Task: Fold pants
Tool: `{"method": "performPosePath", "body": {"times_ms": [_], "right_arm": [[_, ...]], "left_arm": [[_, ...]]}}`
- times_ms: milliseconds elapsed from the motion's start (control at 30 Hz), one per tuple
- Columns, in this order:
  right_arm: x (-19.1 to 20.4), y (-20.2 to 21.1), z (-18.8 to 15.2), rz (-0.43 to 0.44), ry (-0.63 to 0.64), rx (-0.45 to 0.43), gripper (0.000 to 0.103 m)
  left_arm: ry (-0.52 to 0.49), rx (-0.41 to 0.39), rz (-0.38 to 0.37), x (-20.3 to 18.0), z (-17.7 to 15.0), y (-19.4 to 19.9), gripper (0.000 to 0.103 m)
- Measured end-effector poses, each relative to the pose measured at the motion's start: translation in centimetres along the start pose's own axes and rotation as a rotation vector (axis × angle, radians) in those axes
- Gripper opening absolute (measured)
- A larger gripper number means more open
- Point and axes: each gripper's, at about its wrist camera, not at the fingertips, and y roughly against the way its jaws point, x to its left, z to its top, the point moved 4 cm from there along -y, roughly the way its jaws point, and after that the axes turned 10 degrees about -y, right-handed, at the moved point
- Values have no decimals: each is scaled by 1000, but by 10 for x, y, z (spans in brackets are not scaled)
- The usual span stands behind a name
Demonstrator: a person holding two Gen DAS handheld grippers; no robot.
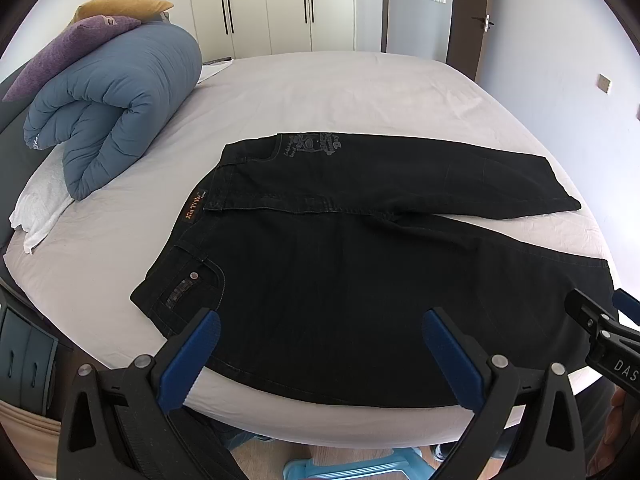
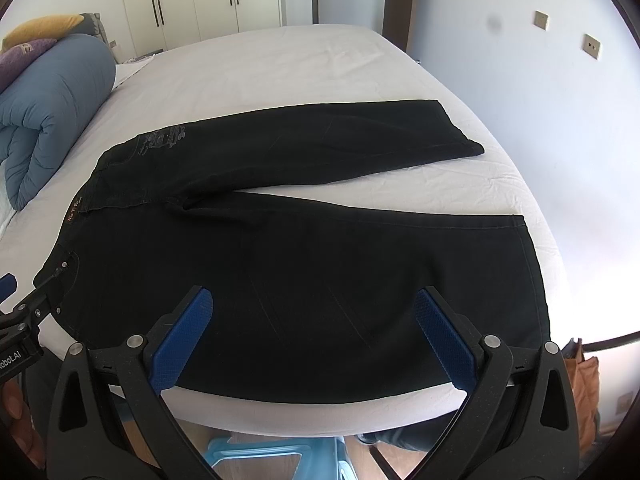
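Observation:
Black jeans (image 1: 360,264) lie flat on the white bed (image 1: 320,92), waistband to the left, both legs spread to the right with a gap between them; they also show in the right wrist view (image 2: 304,264). My left gripper (image 1: 322,320) is open and empty, hovering over the near leg close to the bed's front edge. My right gripper (image 2: 314,300) is open and empty over the near leg, further right. The right gripper's tip shows at the left wrist view's right edge (image 1: 600,320).
A rolled blue duvet (image 1: 116,104) with purple and yellow pillows (image 1: 80,44) sits at the bed's left. Wardrobe doors (image 1: 280,4) stand behind the bed. A light blue stool (image 1: 352,468) stands on the floor below the front edge.

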Motion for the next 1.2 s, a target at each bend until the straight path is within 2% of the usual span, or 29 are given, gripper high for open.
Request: {"method": "performPosePath", "body": {"times_ms": [1200], "right_arm": [[7,-1,-8,4,21,12,103]], "left_arm": [[-4,7,-4,-2,-9,-5,103]]}}
